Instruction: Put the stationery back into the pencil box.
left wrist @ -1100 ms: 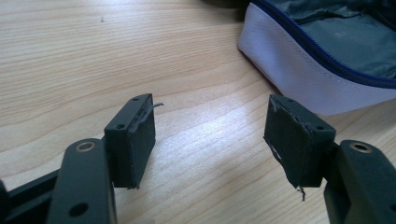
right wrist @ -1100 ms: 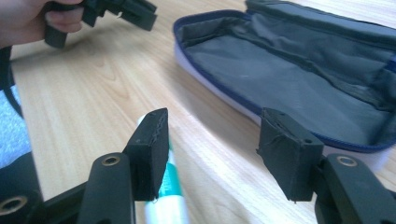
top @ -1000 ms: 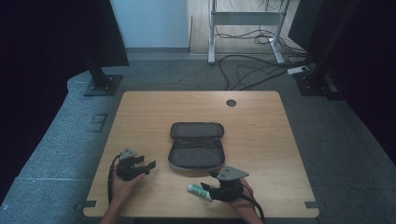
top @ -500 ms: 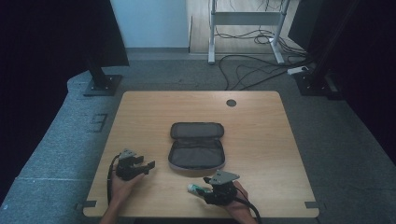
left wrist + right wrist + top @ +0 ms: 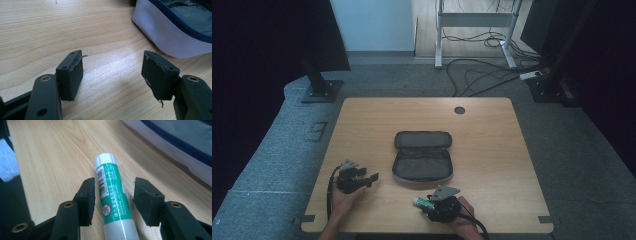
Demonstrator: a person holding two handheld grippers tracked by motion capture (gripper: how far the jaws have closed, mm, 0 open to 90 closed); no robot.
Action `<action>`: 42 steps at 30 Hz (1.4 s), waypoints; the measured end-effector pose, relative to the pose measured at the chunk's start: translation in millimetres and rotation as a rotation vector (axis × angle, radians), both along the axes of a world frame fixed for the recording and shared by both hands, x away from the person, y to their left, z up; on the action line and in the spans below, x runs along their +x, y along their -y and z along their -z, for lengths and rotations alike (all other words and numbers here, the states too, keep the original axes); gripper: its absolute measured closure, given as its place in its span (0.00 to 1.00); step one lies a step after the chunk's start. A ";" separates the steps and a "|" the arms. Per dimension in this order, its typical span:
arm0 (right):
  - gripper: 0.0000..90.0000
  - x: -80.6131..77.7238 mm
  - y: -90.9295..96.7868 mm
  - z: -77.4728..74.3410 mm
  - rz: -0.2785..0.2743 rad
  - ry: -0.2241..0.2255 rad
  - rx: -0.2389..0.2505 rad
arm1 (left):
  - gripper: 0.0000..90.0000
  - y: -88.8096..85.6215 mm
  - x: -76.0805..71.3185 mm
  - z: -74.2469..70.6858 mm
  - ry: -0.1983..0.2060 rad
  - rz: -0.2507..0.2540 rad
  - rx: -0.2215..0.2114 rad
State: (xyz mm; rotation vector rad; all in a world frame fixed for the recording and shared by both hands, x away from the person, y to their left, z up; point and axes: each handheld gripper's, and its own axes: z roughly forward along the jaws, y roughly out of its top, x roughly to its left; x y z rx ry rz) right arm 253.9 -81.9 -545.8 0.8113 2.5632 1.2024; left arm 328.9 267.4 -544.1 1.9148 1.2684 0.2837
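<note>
Between the right tongs (image 5: 113,195), glue stick (image 5: 111,195) flat, white cap pointing away

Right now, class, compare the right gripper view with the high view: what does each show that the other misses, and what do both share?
The right gripper view alone shows the print and barcode on the green glue stick, with a small gap on each side between it and the right hand-held gripper pads, whose jaws have just been closing.

The high view alone shows the whole table, the left hand-held gripper and the floor cables.

Both show the glue stick, the right hand-held gripper and the open pouch.
</note>
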 end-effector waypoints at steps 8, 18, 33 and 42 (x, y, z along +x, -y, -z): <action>0.67 -0.7 -2.0 2.2 0.007 0.014 -0.033 | 0.38 -2.1 0.8 0.9 -0.006 -0.002 -0.012; 0.72 -1.5 -2.4 0.8 0.007 0.020 -0.049 | 0.38 0.1 0.4 1.3 -0.008 0.004 -0.011; 0.72 3.2 12.5 -19.2 0.044 0.050 0.040 | 0.38 1.3 0.4 1.4 -0.008 0.006 -0.010; 0.72 5.8 20.3 -29.7 0.078 0.072 0.081 | 0.38 2.3 0.3 1.7 -0.009 0.008 -0.012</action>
